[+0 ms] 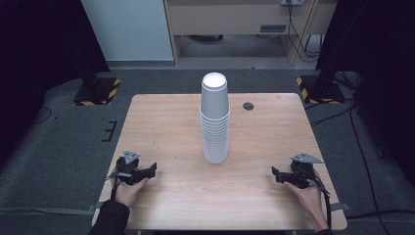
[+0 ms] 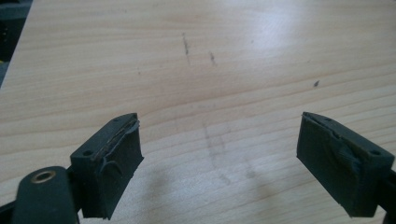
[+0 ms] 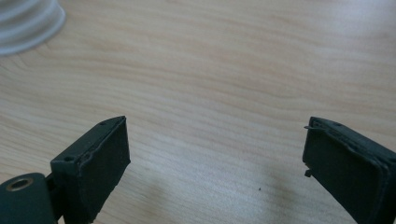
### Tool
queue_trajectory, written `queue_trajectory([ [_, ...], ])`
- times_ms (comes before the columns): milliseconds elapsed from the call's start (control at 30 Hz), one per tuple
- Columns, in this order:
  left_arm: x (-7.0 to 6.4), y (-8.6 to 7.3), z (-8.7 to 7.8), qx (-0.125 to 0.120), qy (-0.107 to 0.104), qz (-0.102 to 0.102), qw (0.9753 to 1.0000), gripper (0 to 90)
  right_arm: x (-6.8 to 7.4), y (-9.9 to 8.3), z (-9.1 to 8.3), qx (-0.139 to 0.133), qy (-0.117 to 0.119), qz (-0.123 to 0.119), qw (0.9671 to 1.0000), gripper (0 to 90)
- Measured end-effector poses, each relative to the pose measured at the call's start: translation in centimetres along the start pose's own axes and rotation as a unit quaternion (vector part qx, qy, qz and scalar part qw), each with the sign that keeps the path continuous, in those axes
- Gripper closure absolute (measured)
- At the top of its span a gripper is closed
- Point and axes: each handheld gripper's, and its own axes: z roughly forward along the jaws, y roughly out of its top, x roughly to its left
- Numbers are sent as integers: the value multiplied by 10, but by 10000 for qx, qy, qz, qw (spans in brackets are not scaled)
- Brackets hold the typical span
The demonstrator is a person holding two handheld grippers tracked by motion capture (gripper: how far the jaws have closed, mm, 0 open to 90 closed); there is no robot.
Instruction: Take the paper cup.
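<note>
Your left gripper (image 1: 149, 171) rests low at the near left corner of the wooden surface (image 1: 166, 122), held in your left hand (image 1: 128, 188), with its jaws pointing inward toward the middle. In the left gripper view, that gripper (image 2: 219, 154) has its jaws wide apart with nothing between them but bare wood grain and a few faint dark scuffs.

Your right gripper (image 1: 276, 175) sits at the near right corner in your right hand (image 1: 306, 196), its jaws also aimed inward. In the right gripper view, it (image 3: 215, 163) shows its jaws spread wide and empty over the wood.

The stack of white paper cups (image 1: 215, 120) stands upside down near the centre of the surface, well apart from both grippers and roughly midway between them. Its bottom rim (image 3: 28, 21) appears at the top left of the right gripper view. A small dark round grommet (image 1: 248, 105) sits in the surface just right of the stack, toward the far edge.
</note>
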Motion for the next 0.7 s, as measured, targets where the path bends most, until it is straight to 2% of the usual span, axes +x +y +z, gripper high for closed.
queue_trajectory([
  [133, -2, 3, -5, -172, -113, -96, 9997, 141, 2, 3, -6, -175, 102, 33, 9998, 79],
  [167, -3, 4, -7, -209, -124, -96, 9997, 142, 3, 7, -11, -314, 174, 40, 9993, 79],
  [200, -4, 6, -8, -253, -146, -95, 9995, 142, 3, 7, -11, -314, 174, 40, 9993, 79],
  [267, -6, 8, -10, -336, -195, -142, 9991, 143, 6, 12, -17, -505, 269, 14, 9984, 79],
  [567, -18, 18, -22, -780, -465, -199, 9957, 154, 13, 23, -30, -818, 343, -55, 9960, 79],
  [600, -20, 21, -24, -842, -514, -196, 9949, 154, 12, 27, -33, -921, 349, -70, 9951, 79],
  [700, -23, 23, -27, -906, -575, -207, 9940, 159, 13, 31, -39, -1081, 410, 20, 9933, 82],
])
